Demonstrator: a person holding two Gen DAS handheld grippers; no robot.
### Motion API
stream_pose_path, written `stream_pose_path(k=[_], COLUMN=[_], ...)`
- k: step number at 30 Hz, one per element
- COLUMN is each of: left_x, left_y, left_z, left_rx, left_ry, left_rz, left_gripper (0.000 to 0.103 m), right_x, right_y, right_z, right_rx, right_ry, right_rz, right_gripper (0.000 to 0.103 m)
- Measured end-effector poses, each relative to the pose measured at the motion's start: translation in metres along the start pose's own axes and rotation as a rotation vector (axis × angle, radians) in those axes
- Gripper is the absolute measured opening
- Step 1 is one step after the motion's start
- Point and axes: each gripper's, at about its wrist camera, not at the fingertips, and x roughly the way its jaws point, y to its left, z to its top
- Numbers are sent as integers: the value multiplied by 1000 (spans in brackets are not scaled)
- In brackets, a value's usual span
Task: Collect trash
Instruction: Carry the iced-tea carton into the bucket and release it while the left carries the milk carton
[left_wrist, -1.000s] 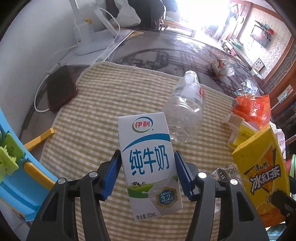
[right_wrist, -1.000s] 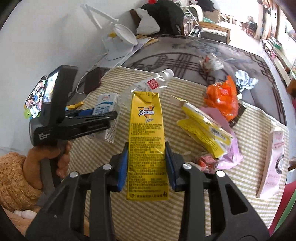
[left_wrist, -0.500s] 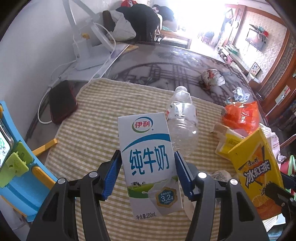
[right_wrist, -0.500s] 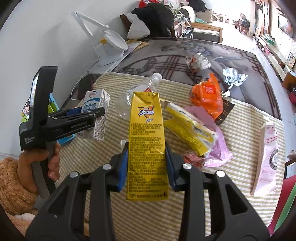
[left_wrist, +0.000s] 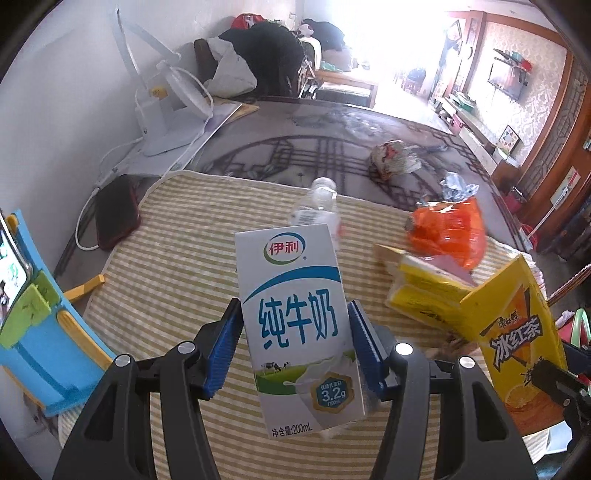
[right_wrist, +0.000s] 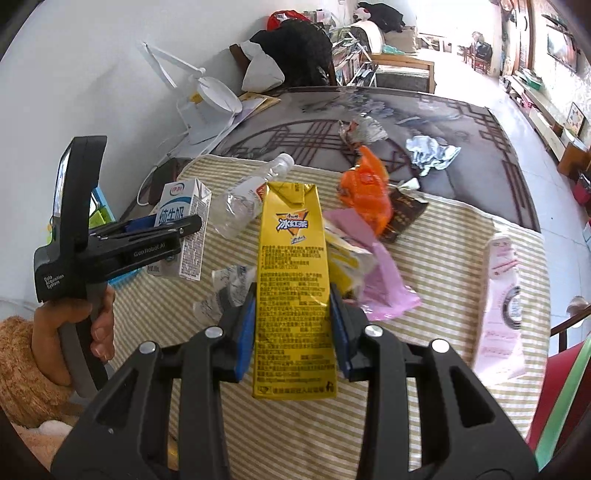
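Blue-padded left tongs (left_wrist: 295, 347) clamp a 伊利 纯牛奶 200mL carton (left_wrist: 297, 328); right tongs (right_wrist: 293, 332) clamp a yellow 冰红茶 carton (right_wrist: 293, 291).

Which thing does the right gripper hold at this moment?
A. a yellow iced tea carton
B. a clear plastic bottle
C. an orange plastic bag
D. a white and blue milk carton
A: in the right wrist view the blue pads of the right gripper press on both sides of the yellow iced tea carton, which stands upright between them above the striped cloth.
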Motion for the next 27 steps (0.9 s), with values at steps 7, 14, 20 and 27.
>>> stream_pose_path(k=[7,14,20,27], left_x=[-29,-49,-63,-81], left_y=[-49,-104,-156,-198], left_z=[-25,-63,-80,-79], left_rx=[-50,-117,-81,-31], left_ry=[-27,-19,-12,-35], left_rz=[31,23,-5,-48], left_gripper=[55,55,55,55], right_x=[-34,-62,-85,-116], right_y=[-45,-91,-122,-159], right_z=[-5,-18,-24,-30], right_rx=[-60,-107,-117,-106], right_ry=[-15,-10,-32,-68], right_rz=[31,67,79,51], right_gripper=[35,35,35,35])
